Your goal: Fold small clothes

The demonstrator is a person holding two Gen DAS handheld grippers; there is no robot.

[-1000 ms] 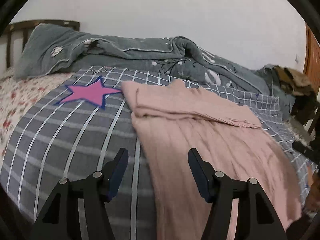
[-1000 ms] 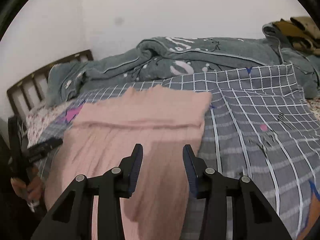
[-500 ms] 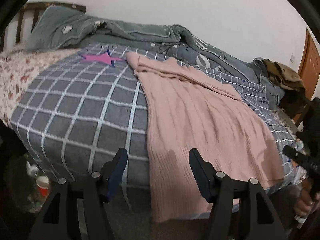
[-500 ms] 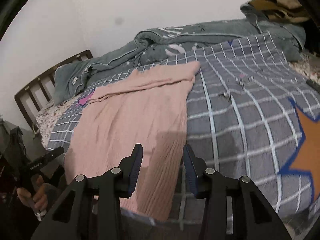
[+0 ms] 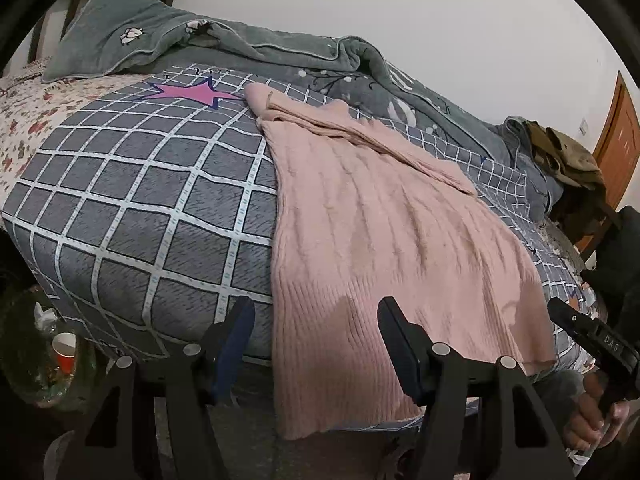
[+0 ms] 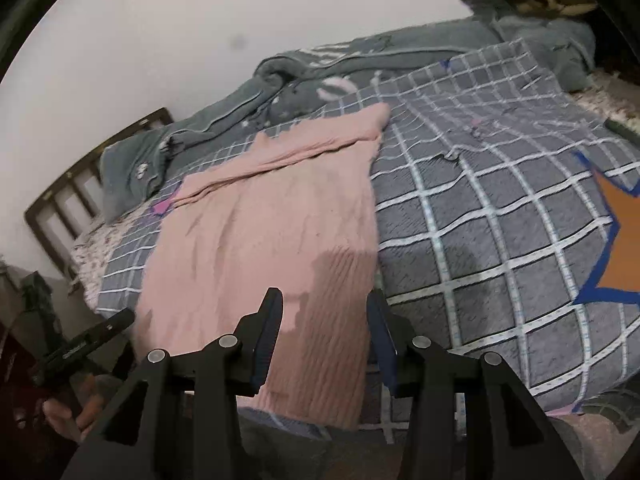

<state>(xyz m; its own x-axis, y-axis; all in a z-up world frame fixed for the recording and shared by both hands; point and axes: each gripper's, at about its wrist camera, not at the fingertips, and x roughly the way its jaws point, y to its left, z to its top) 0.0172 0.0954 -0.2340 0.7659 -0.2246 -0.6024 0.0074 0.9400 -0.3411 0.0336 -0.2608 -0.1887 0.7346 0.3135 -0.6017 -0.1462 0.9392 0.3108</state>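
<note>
At the bottom of the left wrist view the left gripper (image 5: 316,334) is hovering with its jaws released and nothing between the pads. The right gripper (image 6: 324,332), at the bottom of the right wrist view, is also standing released, a little narrower, and is gripping nothing. Both are pointing at the near hem of the pink sweater (image 5: 384,240), which is hanging over the near edge of the bed in the lower centre. I think the step is the approach to the hem, one corner for each gripper. The next move is probably asking both to come lower to the hanging corners and pinch only the knit, not the cover below.

The sweater is lying flat on the grey checked bedcover (image 5: 132,208), with its sleeves already folded across the top. Farther, a rumpled grey-green blanket (image 5: 304,56) is lying along the white wall (image 5: 400,0). A red cup (image 5: 64,354) is standing on the floor at lower left, and a wooden door (image 5: 616,136) is showing at the right edge.
</note>
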